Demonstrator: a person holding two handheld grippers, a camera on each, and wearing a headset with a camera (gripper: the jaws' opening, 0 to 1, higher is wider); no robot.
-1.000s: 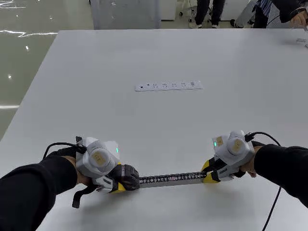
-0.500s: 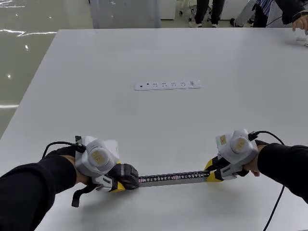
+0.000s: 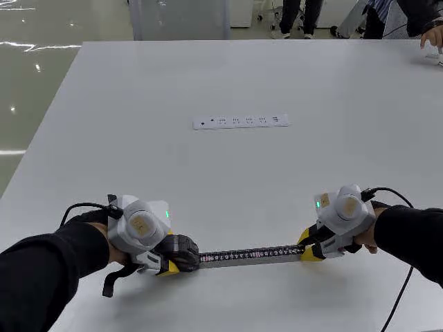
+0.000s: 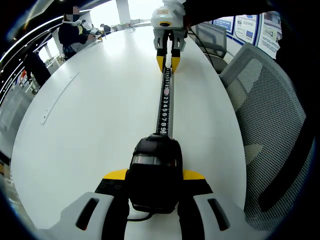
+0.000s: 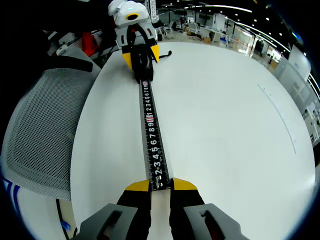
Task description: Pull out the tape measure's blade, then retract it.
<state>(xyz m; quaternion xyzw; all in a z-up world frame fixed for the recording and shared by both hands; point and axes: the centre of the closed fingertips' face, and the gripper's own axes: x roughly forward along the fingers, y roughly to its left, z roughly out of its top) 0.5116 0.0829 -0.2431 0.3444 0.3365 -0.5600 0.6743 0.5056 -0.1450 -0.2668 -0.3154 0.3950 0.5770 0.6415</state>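
A black tape measure case point(image 3: 181, 252) rests on the white table near its front edge, and my left gripper point(image 3: 168, 263) is shut on it. In the left gripper view the case point(image 4: 153, 172) sits between the yellow-tipped jaws. The numbered blade point(image 3: 250, 254) runs out to the right along the table to my right gripper point(image 3: 309, 250), which is shut on the blade's end hook. The blade point(image 5: 151, 137) stretches away in the right gripper view from its tip point(image 5: 158, 185) to the case point(image 5: 141, 61). In the left gripper view the blade point(image 4: 164, 102) reaches the other gripper point(image 4: 168, 62).
A white power strip point(image 3: 241, 122) lies flat at the middle of the white table point(image 3: 263, 76). A grey mesh chair point(image 4: 270, 130) stands close behind the near table edge. People stand beyond the far right corner, and a hand point(image 3: 432, 34) rests there.
My right gripper has moved further right with the blade's end, so more blade is out of the case. The left gripper and the case have stayed in place.
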